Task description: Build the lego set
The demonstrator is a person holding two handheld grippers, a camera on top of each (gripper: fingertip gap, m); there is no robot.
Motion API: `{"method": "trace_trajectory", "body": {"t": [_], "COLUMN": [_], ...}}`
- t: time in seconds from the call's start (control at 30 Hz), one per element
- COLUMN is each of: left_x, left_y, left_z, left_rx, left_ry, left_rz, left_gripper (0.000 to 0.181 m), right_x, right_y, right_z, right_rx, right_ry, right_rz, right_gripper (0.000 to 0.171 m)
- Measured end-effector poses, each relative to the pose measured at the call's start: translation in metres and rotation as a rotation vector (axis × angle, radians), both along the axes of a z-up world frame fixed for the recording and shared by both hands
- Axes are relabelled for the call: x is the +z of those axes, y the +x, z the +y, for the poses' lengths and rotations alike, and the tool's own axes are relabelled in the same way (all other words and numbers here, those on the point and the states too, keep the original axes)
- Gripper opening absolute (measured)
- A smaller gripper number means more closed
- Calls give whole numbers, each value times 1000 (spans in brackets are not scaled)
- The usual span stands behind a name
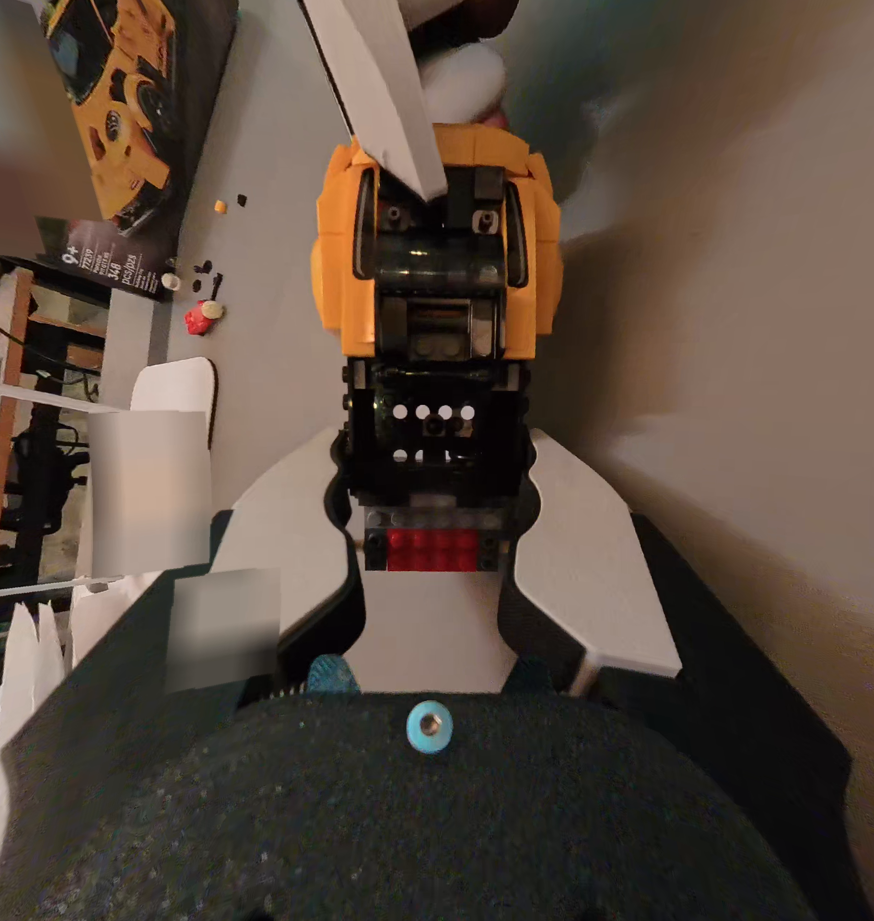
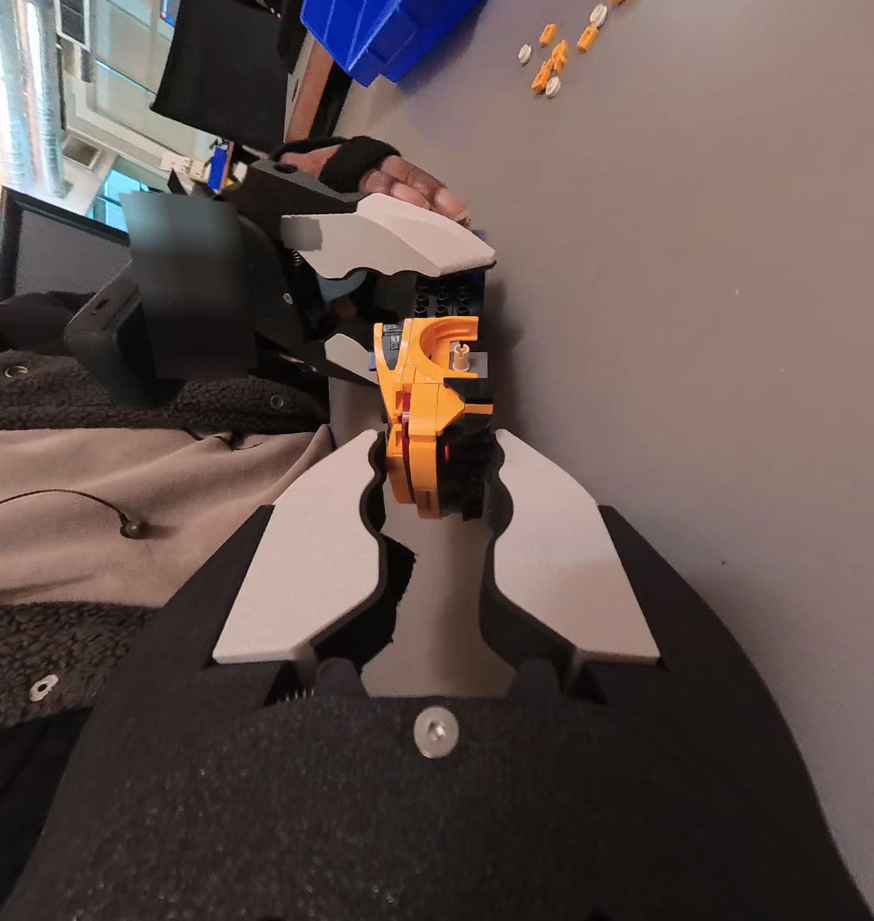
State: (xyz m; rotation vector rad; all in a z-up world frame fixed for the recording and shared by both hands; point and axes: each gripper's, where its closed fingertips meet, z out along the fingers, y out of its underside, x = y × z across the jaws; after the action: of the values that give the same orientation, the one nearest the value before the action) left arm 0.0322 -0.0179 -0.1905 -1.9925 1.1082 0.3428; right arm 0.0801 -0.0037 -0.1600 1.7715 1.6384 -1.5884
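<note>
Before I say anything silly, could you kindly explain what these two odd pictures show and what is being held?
These are two hand-held grasping tools, each with a camera looking along its own white fingers. The left camera shows the left tool clamped on the black end of a half-built orange and black toy brick car. The right camera shows the right tool clamped on its orange end. On the grey table lie loose orange and pale bricks; the car's printed box lies farther left.

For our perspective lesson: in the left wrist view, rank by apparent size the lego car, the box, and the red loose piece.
1. lego car, nearest the camera, so inflated
2. box
3. red loose piece
</note>
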Motion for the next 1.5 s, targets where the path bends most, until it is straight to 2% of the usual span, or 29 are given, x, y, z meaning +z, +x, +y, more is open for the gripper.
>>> {"method": "trace_trajectory", "body": {"t": [0.2,0.37,0.47,0.57,0.7,0.73,0.8,0.9,0.97,1.03,1.07,1.1,1.2,1.33,1.43,1.5], "left_x": [-3,-14,-17,-17,-16,-11,2,7,-7,-16,-16,-16,-16,-16,-16,-13], "left_y": [-3,-12,-16,-24,-39,-40,-44,-50,-51,-51,-51,-50,-54,-65,-71,-76], "left_z": [-8,-18,-18,-9,17,21,24,14,7,8,10,12,18,26,32,34], "left_rx": [-13,24,32,56,119,118,112,117,116,99,67,23,-157,-300,-299,-247], "left_ry": [-96,-303,-443,-505,-400,-349,-264,-248,-285,-286,-285,-289,-296,-357,-369,-368], "left_rz": [-114,-317,-474,-554,-580,-596,-628,-581,-478,-376,-351,-328,-268,-251,-244,-244], "left_gripper": [64,64,64,64,67,73,71,72,76,70,56,54,52,52,52,59], "right_x": [9,29,15,2,-6,-6,-5,0,1,0,1,1,7,10,14,17], "right_y": [-3,4,4,2,-4,-5,-5,1,7,9,10,11,16,25,31,34], "right_z": [18,24,18,9,3,4,5,5,2,-5,-9,-12,-20,-23,-21,-16], "right_rx": [-48,-58,-31,-13,-64,-97,-163,-260,-308,-327,-333,-343,-356,-408,-484,-539], "right_ry": [64,374,629,762,787,782,778,802,829,838,842,851,886,924,931,964], "right_rz": [125,358,385,376,365,358,335,307,294,298,300,300,312,308,317,327], "right_gripper": [39,49,68,78,80,79,77,73,69,67,67,66,63,60,57,56]}}
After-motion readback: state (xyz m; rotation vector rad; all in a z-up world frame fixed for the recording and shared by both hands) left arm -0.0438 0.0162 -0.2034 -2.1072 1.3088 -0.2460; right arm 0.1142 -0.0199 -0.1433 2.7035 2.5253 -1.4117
